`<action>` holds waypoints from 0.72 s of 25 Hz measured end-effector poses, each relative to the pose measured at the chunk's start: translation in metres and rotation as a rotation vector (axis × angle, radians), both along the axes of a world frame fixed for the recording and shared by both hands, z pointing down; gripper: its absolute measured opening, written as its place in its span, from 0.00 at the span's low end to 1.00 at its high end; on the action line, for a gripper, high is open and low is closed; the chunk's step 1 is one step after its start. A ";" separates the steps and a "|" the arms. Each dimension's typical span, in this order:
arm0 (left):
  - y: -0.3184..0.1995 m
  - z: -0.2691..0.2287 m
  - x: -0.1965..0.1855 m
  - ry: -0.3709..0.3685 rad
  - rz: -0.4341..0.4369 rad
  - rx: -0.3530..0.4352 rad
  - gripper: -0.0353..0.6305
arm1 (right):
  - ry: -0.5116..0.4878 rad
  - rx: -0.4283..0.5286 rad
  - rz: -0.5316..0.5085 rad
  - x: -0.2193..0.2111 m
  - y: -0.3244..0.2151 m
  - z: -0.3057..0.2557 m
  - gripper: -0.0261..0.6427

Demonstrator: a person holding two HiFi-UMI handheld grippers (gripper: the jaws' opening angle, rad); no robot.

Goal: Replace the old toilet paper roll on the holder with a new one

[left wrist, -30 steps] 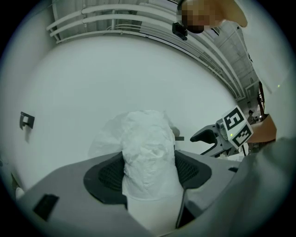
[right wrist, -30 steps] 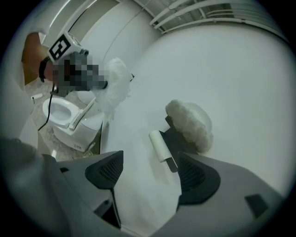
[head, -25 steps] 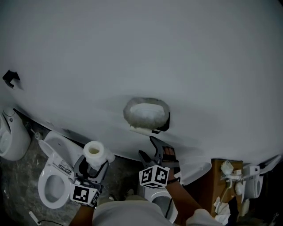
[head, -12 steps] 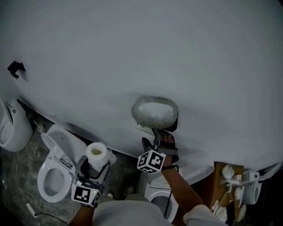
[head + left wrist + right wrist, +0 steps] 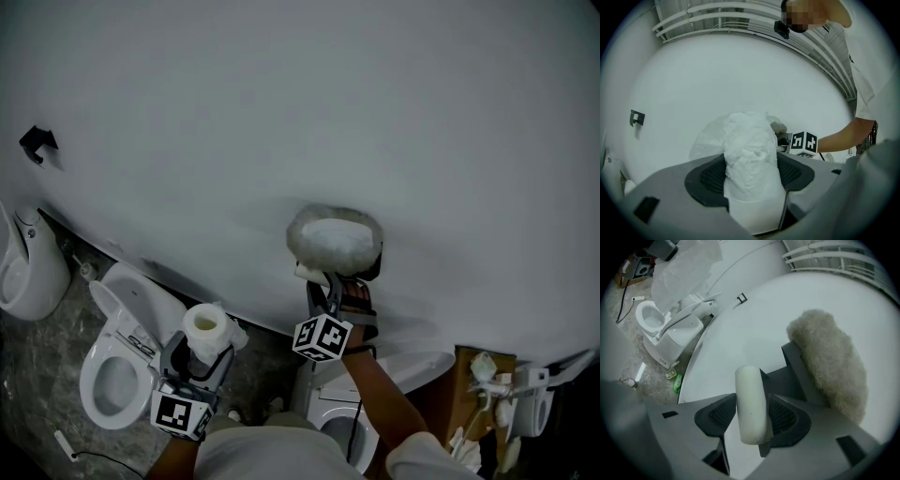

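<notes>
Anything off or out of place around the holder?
Nothing damaged. Oddities: the white paper roll in the left gripper has rumpled, loose wrapping, and what looks like crumpled white paper litters the brown wooden box at lower right. The right gripper, jaws just closing, pinches a near-bare white tube beside the grey fuzzy holder cover.

left tongs (image 5: 750,174), right tongs (image 5: 752,414): grey, black ribbed pads | marker cubes (image 5: 322,337): black-white | shirt (image 5: 272,455): white
</notes>
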State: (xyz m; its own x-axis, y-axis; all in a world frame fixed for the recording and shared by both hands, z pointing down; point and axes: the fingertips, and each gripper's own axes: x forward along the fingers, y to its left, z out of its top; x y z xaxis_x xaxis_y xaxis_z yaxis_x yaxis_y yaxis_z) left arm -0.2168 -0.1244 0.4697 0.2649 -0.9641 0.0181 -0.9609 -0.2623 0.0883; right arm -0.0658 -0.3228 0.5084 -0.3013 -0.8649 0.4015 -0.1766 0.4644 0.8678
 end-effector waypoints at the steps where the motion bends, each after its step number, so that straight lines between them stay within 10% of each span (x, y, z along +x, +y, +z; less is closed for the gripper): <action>1: 0.000 0.000 0.000 0.000 0.001 0.000 0.53 | -0.002 0.005 -0.002 0.000 -0.001 0.000 0.33; 18: -0.018 -0.012 0.016 -0.048 0.086 0.043 0.53 | 0.020 0.065 0.076 0.066 0.002 -0.007 0.33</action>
State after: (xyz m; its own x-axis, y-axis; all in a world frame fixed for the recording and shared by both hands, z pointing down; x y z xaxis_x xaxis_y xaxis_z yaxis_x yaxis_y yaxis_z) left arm -0.2003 -0.1425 0.4581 0.3469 -0.9379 -0.0079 -0.9374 -0.3470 0.0299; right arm 0.0003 -0.3212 0.5011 -0.2265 -0.9092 0.3493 -0.1919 0.3932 0.8992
